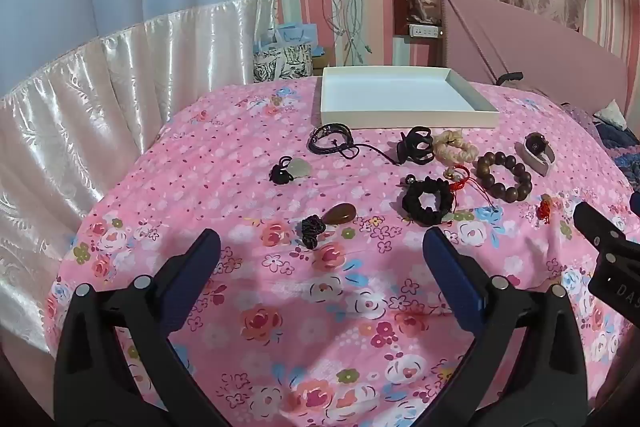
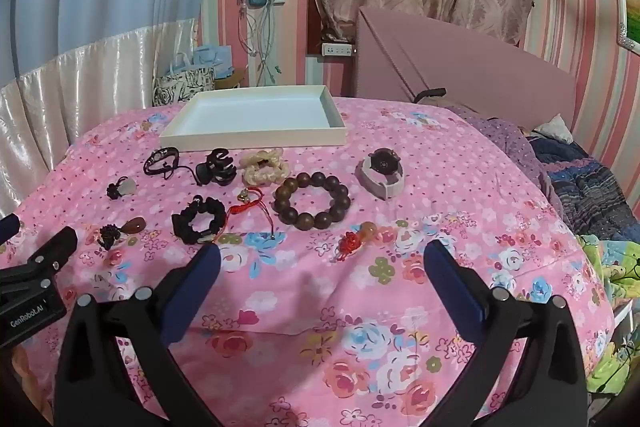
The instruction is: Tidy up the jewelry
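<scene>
Jewelry lies spread on a pink floral bedspread [image 1: 280, 307] in front of an empty white tray [image 1: 400, 99]; the tray also shows in the right wrist view [image 2: 256, 123]. I see a wooden bead bracelet [image 2: 312, 201], a black scrunchie [image 2: 199, 221], a cream scrunchie [image 2: 264, 167], a black claw clip [image 2: 218, 167], a watch on a grey band [image 2: 382, 171], a black cord bracelet [image 2: 162, 159], a red knot charm [image 2: 354, 239] and a brown stone pendant [image 1: 338, 215]. My left gripper [image 1: 320, 259] is open and empty near the brown pendant. My right gripper [image 2: 320, 263] is open and empty near the red charm.
A pink headboard [image 2: 460, 67] and rumpled blankets [image 2: 580, 179] lie at the right. White satin drapes [image 1: 80, 127] hang at the left. Gift bags [image 1: 284, 55] and hanging cables [image 1: 348, 19] stand behind the bed.
</scene>
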Demonstrator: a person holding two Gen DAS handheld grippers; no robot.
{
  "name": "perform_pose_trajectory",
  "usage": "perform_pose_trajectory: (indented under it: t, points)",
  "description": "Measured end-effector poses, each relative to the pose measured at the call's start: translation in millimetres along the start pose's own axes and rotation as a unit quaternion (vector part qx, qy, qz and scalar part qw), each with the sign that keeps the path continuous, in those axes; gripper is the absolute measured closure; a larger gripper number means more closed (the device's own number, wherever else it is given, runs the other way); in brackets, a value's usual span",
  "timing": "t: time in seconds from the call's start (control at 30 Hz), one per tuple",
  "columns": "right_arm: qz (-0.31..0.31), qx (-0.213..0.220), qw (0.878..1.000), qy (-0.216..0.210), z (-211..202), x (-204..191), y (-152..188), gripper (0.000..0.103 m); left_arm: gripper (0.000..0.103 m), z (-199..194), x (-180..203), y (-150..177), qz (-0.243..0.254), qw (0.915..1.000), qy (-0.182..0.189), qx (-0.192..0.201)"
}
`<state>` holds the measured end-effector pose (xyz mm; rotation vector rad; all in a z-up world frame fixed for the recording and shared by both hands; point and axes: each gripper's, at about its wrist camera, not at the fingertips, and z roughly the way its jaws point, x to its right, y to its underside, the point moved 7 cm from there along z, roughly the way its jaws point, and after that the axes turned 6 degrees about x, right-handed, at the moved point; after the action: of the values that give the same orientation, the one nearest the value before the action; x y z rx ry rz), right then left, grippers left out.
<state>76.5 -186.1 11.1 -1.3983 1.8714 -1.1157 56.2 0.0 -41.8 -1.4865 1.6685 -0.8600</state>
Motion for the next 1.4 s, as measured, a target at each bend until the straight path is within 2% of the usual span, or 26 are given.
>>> perform_pose_trajectory:
  t: [1.4]
  points:
    - [-0.007,0.004,1.000,0.006,3,0,0,0.002,0.003,2,-2,0,-0.004,1.0000,-0.004,-0.003]
